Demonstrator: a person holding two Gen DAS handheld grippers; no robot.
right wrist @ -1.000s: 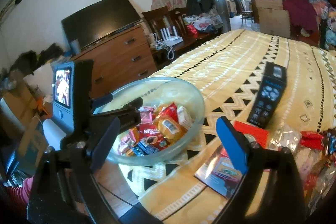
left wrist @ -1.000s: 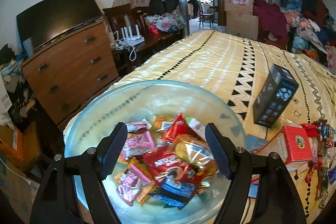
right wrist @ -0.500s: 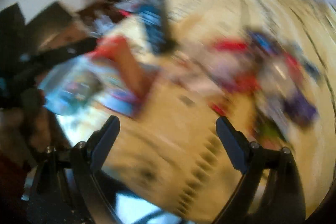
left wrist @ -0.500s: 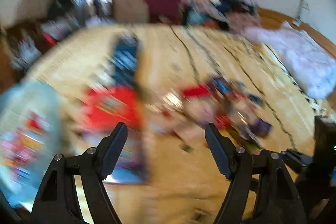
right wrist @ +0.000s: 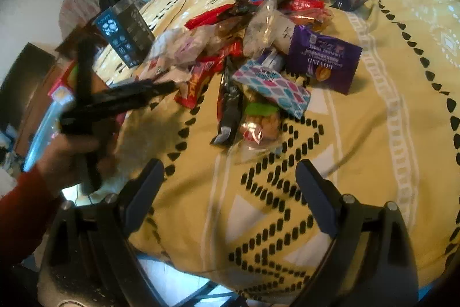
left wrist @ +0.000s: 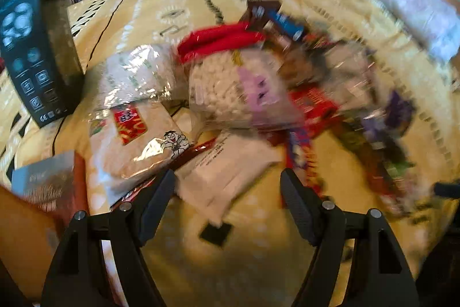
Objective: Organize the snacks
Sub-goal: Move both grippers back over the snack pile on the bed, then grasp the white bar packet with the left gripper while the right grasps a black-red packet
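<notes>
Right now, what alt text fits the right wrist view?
The open right gripper points down at a heap of snack packets on a yellow patterned bedspread, holding nothing. At left, a red-sleeved hand aims the left gripper at the heap.

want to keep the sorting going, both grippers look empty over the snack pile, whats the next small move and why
Probably lower the left gripper onto the white flat packet just ahead of its fingertips and close on it. Its jaws stand open with nothing between them, and that packet lies nearest, at the pile's edge on the yellow bedspread. The right gripper is open too, but over bare cloth, short of the snacks.
</notes>
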